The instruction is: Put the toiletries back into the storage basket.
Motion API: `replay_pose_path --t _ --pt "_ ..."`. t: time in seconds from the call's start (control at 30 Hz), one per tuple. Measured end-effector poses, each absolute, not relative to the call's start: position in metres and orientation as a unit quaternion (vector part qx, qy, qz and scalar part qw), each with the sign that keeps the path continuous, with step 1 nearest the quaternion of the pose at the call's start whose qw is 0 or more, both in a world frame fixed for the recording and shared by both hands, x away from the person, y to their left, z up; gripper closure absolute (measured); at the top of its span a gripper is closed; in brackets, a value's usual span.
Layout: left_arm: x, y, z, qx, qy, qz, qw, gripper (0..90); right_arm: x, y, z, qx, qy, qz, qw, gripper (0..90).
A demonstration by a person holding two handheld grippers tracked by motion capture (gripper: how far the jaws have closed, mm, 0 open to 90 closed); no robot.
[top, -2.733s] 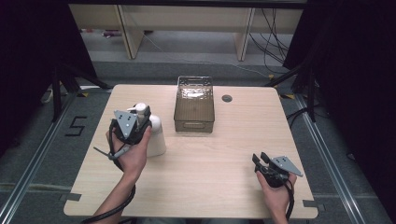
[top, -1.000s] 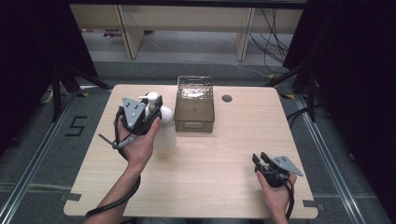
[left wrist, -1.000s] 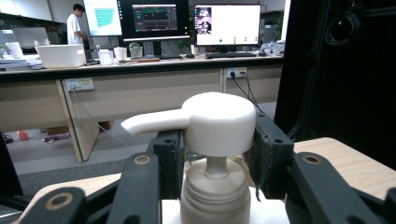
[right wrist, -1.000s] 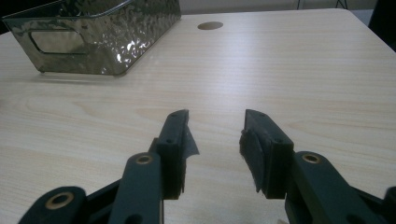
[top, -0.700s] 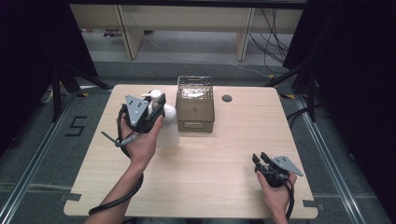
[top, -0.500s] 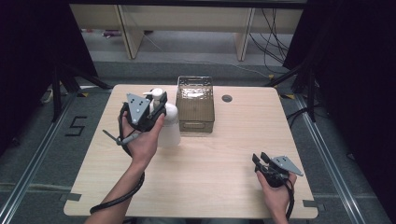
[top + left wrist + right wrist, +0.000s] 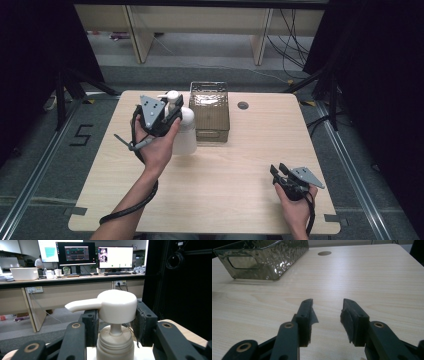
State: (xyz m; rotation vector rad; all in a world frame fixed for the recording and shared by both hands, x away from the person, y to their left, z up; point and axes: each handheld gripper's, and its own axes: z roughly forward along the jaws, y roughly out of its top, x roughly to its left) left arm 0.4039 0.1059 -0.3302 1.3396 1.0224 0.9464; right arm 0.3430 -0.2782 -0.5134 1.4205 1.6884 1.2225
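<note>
A white pump bottle stands upright just left of the hammered metal basket. My left gripper is shut on the bottle's neck under the pump head, one black pad on each side of it. I cannot tell whether the bottle's base rests on the table. My right gripper sits low at the table's near right corner. Its jaws stand open with nothing between them, pointing toward the basket.
The wooden table has a round cable hole right of the basket, also seen past my right jaws. Dark curtains and stands flank the table. Desks with monitors stand beyond its far edge.
My left gripper has carried the pump bottle from the table's left part rightward and farther away, up beside the basket. The right gripper has stayed where it was.
</note>
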Motion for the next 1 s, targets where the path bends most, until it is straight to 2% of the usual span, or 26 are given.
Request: replay_pose_path --t 0.07,0.23,1.0 --pt "0.405 0.105 -0.329 0.57 0.434 0.402 0.57 59.6 0.342 -0.277 -0.513 0.541 0.638 0.463 0.291 60.9" --pt "0.406 0.102 -0.327 0.568 0.429 0.401 0.576 59.6 0.343 -0.278 -0.514 0.537 0.637 0.462 0.304 60.9" --pt "0.417 0.09 -0.314 0.569 0.406 0.406 0.588 59.5 0.343 -0.278 -0.513 0.535 0.64 0.462 0.301 60.5"
